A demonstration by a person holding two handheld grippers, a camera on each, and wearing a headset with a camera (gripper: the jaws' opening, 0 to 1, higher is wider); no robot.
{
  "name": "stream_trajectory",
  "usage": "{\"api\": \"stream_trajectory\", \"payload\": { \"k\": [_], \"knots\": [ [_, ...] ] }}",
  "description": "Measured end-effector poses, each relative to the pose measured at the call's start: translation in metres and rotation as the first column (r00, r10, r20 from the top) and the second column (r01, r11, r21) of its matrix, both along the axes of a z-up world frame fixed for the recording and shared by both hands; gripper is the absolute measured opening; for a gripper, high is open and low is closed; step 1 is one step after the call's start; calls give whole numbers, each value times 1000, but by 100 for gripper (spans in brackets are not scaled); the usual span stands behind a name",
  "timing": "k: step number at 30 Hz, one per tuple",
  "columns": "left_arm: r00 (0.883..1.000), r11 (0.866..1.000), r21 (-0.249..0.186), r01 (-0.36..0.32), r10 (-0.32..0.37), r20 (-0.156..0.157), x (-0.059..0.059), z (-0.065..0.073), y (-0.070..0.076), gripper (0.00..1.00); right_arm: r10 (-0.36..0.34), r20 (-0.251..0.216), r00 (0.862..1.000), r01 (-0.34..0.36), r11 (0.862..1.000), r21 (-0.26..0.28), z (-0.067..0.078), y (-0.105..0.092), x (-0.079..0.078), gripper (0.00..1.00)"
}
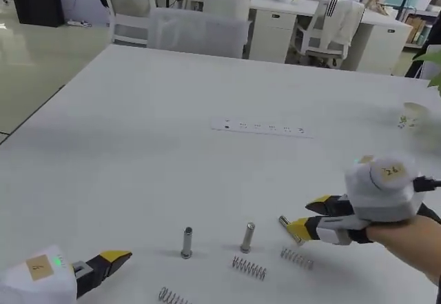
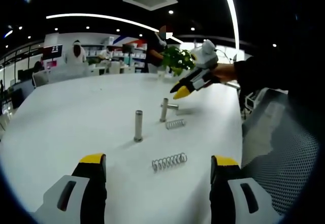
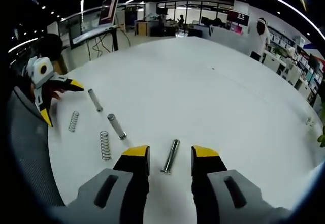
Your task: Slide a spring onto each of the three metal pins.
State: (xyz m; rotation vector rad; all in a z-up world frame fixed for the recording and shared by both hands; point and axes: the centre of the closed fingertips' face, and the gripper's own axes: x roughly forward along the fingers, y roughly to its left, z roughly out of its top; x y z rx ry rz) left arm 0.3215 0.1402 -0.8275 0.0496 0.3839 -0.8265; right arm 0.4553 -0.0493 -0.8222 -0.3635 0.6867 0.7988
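Your right hand-held gripper (image 3: pixel 170 152) is partly open, its jaws straddling the third pin (image 3: pixel 169 160), which lies flat near the table's (image 1: pixel 207 90) near edge; nothing is gripped. The left hand-held gripper (image 2: pixel 158 159) gapes wide and empty, with a spring (image 2: pixel 169 161) just ahead. No spring is threaded yet. Your next move is probably to close squarely on that pin and stand it up.

Between the yellow plastic jaws of the right hand-held gripper (image 3: pixel 170 154), the metal pin (image 3: pixel 173 149) looks smooth and glossy; the tabletop (image 3: pixel 213 97) is matt white.
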Motion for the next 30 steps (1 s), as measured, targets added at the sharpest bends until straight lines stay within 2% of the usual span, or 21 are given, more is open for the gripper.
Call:
{"api": "stream_trajectory", "payload": {
  "k": [2,7,11,15,30],
  "knots": [
    [1000,1000,2,2,-2,1,0,0,0,81,-33,-45,998,32,999,-18,-5,0,3,22],
    [1000,1000,3,2,-2,0,1,0,0,80,-72,-73,995,67,996,-64,-14,2,13,13],
    [1000,1000,3,1,-1,1,2,0,1,80,-101,-111,989,91,991,-96,-22,2,17,14],
    [1000,1000,2,1,-1,2,3,0,1,79,-111,-137,984,95,989,-118,-30,3,19,11],
    [1000,1000,-3,-2,2,0,3,0,2,78,-140,-186,973,106,978,-180,-42,7,22,7]
  ]
}}
